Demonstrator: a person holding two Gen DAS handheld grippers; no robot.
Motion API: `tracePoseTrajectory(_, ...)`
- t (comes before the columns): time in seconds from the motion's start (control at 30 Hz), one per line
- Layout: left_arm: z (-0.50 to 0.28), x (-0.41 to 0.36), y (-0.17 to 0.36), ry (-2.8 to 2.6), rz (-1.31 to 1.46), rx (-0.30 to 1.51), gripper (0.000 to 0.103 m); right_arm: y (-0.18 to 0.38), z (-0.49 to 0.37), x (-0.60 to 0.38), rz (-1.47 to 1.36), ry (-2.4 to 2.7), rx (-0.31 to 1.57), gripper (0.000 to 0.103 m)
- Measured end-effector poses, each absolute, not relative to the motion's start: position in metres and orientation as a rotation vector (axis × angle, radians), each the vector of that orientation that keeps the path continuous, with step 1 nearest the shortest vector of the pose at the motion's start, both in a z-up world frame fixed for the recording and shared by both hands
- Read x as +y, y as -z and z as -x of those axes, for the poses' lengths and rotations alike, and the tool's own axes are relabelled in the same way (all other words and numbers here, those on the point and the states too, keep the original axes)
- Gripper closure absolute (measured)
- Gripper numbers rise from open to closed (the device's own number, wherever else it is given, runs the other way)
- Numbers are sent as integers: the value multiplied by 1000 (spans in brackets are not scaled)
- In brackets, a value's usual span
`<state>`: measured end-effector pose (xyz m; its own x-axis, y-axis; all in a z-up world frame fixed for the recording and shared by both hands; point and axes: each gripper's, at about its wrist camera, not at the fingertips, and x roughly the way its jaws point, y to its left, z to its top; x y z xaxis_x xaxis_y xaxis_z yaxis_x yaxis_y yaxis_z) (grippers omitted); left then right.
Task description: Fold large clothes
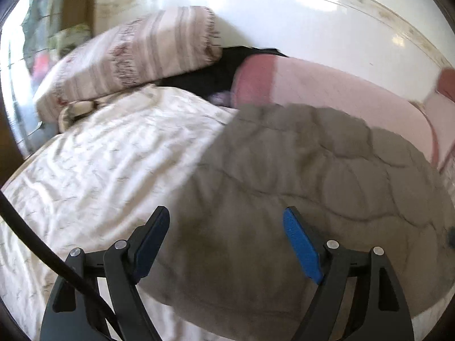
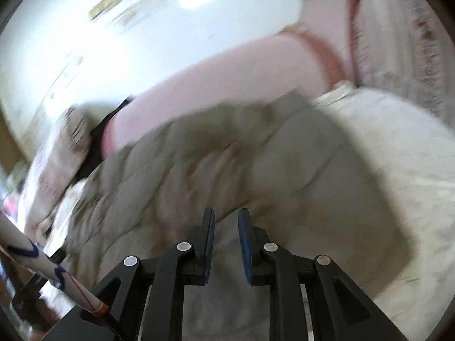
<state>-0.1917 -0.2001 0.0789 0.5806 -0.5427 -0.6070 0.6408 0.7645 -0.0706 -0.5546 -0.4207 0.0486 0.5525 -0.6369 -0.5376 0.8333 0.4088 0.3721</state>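
A large grey-brown quilted garment (image 1: 298,187) lies spread on a bed with a cream bedspread (image 1: 99,170). My left gripper (image 1: 226,221) is open and empty, its jaws wide apart just above the garment's near part. In the right wrist view the same garment (image 2: 227,156) fills the middle, blurred by motion. My right gripper (image 2: 226,221) hovers over its near edge with the jaws close together; a narrow gap shows between the pads and I see no cloth pinched in it.
A striped pillow (image 1: 136,56) lies at the head of the bed, left. A pink blanket (image 1: 327,85) and a dark cloth (image 1: 210,76) lie behind the garment. A white wall (image 1: 284,20) is behind. A black cable (image 1: 42,250) crosses the lower left.
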Motion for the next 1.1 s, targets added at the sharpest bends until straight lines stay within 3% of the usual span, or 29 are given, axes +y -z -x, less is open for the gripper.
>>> tracePoseTrajectory(0.23, 169, -205, -49, 665, -178, 789, 21, -19, 590, -455, -833, 1090, 413, 84)
tracePoseTrajectory(0.6, 169, -188, -70, 643, -144, 722, 21, -37, 626, -458, -911, 1068, 280, 83)
tracePoseTrajectory(0.97, 159, -196, -50, 582, -252, 813, 21, -12, 650, -471, -1028, 1060, 402, 82)
tracePoseTrajectory(1.1, 157, -183, -68, 581, -202, 799, 21, -28, 663, -466, -1025, 1048, 343, 72)
